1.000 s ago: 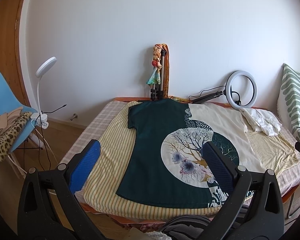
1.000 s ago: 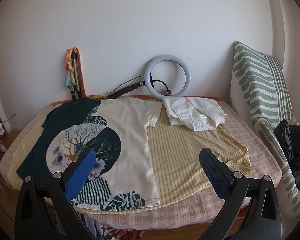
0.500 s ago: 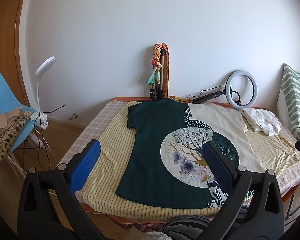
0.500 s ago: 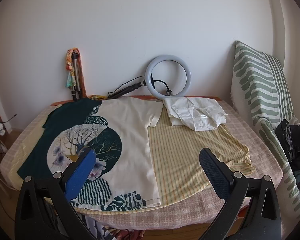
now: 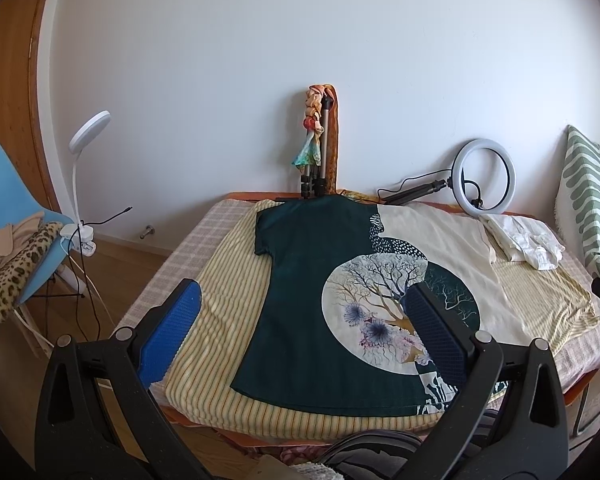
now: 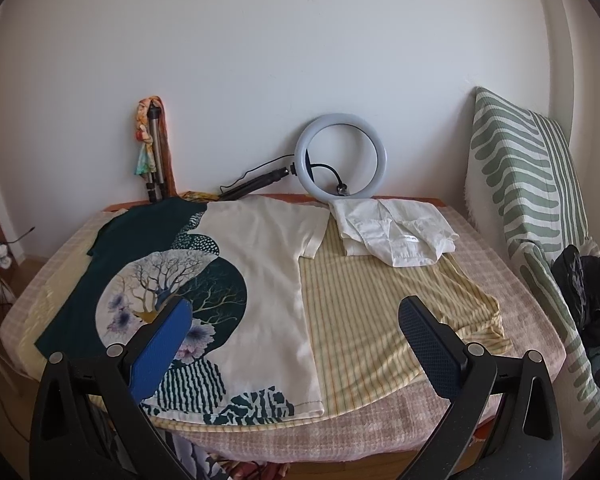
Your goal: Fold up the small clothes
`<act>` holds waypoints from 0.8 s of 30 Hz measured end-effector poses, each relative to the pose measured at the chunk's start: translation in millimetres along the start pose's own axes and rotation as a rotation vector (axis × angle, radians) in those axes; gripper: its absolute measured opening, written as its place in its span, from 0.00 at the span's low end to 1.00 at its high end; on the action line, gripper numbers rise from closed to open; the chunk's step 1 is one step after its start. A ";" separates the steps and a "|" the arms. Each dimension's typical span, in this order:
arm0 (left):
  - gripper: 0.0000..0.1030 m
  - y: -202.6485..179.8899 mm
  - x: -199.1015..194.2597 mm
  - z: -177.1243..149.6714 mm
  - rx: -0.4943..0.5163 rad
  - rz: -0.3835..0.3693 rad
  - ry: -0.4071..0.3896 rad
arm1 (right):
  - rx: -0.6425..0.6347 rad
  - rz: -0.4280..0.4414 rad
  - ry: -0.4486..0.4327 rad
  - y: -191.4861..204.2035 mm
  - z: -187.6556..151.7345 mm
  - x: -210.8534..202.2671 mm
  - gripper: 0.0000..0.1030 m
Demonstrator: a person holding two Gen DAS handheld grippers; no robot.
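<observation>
Frankly, not much hides from either camera, though each cuts something off. Ahead of the left claw (image 5: 300,320), its 2 blue-padded fingers spread wide and gripping nothing, the T-shirt (image 5: 332,292) lies flat on a striped sheet (image 5: 228,280) over the bed (image 5: 180,252); the claw's right finger covers part of the printed circle and the hem corner near it. Far right of that claw, a dark object at the frame edge is too clipped to name. A folded white garment (image 5: 524,240) sits beyond the shirt, to the right.

From the right claw (image 6: 292,332), likewise gaping and empty, the T-shirt (image 6: 260,272) spreads ahead and to the left, its left finger masking the lower print. The white garment (image 6: 396,236) lies straight ahead past the fingertips, just in front of a ring light (image 6: 340,156) propped at the wall. A green-patterned cushion (image 6: 520,200) stands off to the right, with a dark bundle beside it that I cannot make out.

Against the views from 1 second back, nothing on the bed has shifted, and both claws hang as they did.
</observation>
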State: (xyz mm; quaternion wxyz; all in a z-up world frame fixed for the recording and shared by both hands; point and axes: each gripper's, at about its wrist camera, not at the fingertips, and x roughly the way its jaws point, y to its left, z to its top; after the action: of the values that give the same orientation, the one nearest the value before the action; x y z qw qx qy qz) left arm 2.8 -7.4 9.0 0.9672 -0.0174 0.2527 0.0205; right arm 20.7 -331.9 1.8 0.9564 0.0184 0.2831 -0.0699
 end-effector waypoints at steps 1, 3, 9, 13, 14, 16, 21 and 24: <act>1.00 0.3 0.4 -0.5 -0.001 0.000 0.000 | -0.001 0.001 -0.001 0.6 0.3 0.1 1.00; 1.00 0.1 -0.1 -0.7 0.001 0.001 0.000 | -0.004 0.001 -0.001 1.7 1.2 0.8 1.00; 1.00 3.2 2.1 -3.9 -0.001 0.004 0.000 | -0.014 0.005 -0.007 5.3 3.2 1.2 1.00; 1.00 5.4 3.7 -5.6 0.001 0.012 -0.001 | -0.024 0.004 -0.010 8.6 5.2 4.6 1.00; 1.00 7.6 5.3 -6.1 0.001 0.015 -0.001 | -0.023 0.005 -0.011 8.9 5.7 5.7 1.00; 1.00 11.3 8.7 -7.4 0.001 0.024 0.001 | -0.019 0.019 -0.020 9.7 8.6 8.8 1.00; 1.00 26.8 24.0 -7.8 0.004 0.054 0.013 | -0.063 0.085 -0.071 17.8 20.0 21.6 1.00; 1.00 43.6 36.1 -12.8 0.010 0.040 0.014 | -0.103 0.117 -0.072 26.2 32.1 36.8 1.00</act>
State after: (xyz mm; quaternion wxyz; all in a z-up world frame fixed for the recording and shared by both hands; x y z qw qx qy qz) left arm 25.9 36.7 -20.9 0.9648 -0.0079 0.2600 0.0385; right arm 72.3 -312.9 8.6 0.9680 -0.0167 0.2503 0.0001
